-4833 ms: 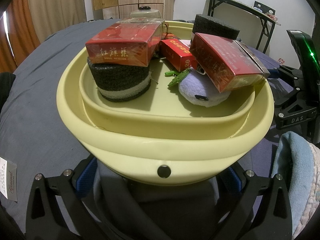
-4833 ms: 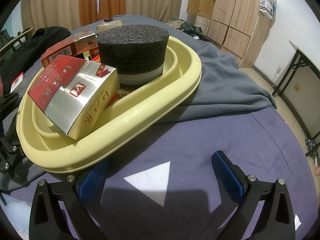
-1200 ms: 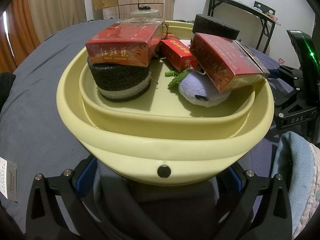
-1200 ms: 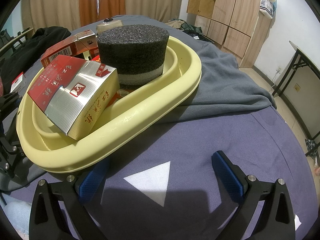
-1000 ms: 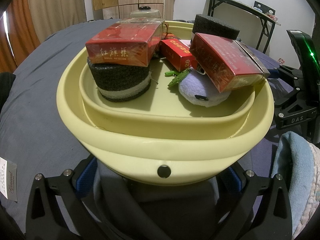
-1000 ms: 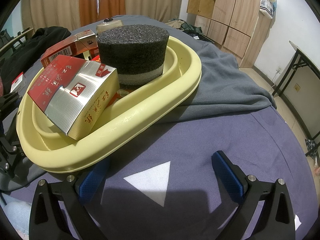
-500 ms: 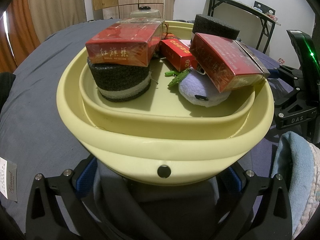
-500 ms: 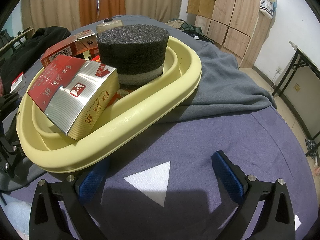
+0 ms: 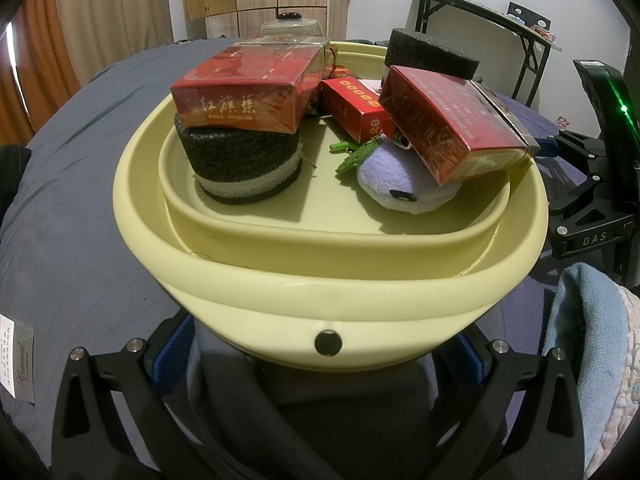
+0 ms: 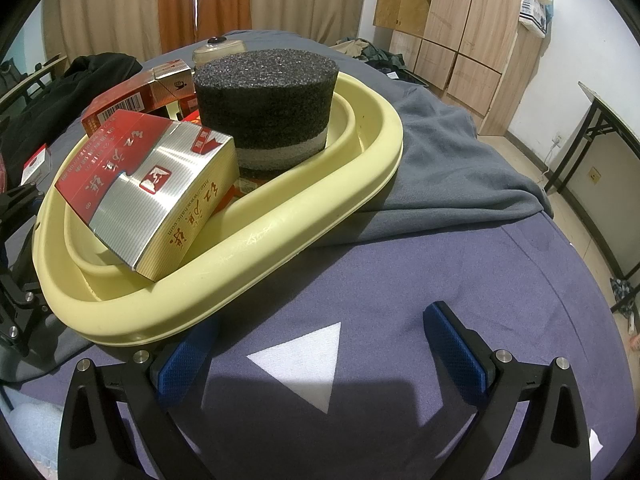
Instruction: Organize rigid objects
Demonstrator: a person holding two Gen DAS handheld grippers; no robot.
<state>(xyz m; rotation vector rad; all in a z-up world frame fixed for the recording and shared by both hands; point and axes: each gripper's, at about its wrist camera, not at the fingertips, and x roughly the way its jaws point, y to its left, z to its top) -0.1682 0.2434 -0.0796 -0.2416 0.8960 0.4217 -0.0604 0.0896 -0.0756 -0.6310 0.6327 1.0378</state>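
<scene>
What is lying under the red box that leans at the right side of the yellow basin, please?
A lilac plush toy props the red box; a small white item peeks out beside it. The rest beneath is covered.

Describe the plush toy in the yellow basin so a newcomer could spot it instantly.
Start at the yellow basin on the dark cloth. Inside, on the right in the left wrist view, a tilted red carton leans on the plush toy. It is the only soft, lavender thing there, with green leaves at its end, unlike the boxes and black foam cylinders.
</scene>
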